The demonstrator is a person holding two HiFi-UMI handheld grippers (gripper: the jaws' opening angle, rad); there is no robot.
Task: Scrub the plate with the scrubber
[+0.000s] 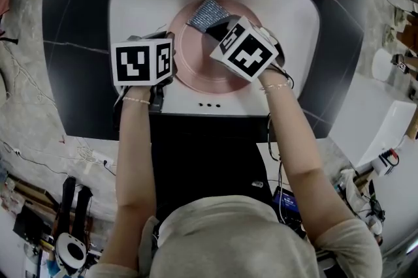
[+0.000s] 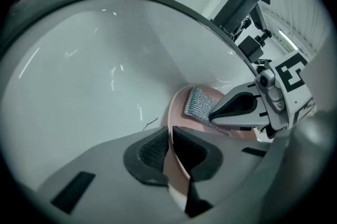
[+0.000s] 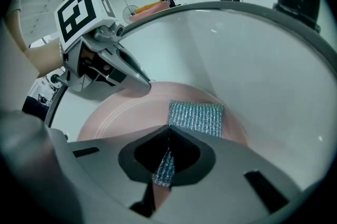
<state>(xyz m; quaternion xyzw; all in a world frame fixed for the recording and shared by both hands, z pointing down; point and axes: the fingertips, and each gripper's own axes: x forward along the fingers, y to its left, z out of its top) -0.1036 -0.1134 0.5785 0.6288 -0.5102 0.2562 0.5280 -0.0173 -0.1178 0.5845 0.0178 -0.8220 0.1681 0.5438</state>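
The right gripper (image 3: 168,132) is pinching a silvery woven-mesh scrubber (image 3: 196,116), with its jaws pressed together on the scrubber's near edge. The rest of the pad is lying on the round pink plate (image 3: 121,112). The left gripper (image 2: 169,132) is clamping the plate's rim between its dark pads. Only its own view is showing this grip, since the head view is hiding it under the gripper's body. The plate is sitting in the white oval sink basin (image 1: 130,2), with bare basin wall showing beyond its far and side edges. A dark countertop (image 1: 72,42) is surrounding the basin.

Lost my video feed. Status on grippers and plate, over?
Left gripper jaws shut on plate rim, plate in sink. Right gripper jaws shut on scrubber, scrubber against plate. Nothing in the way.
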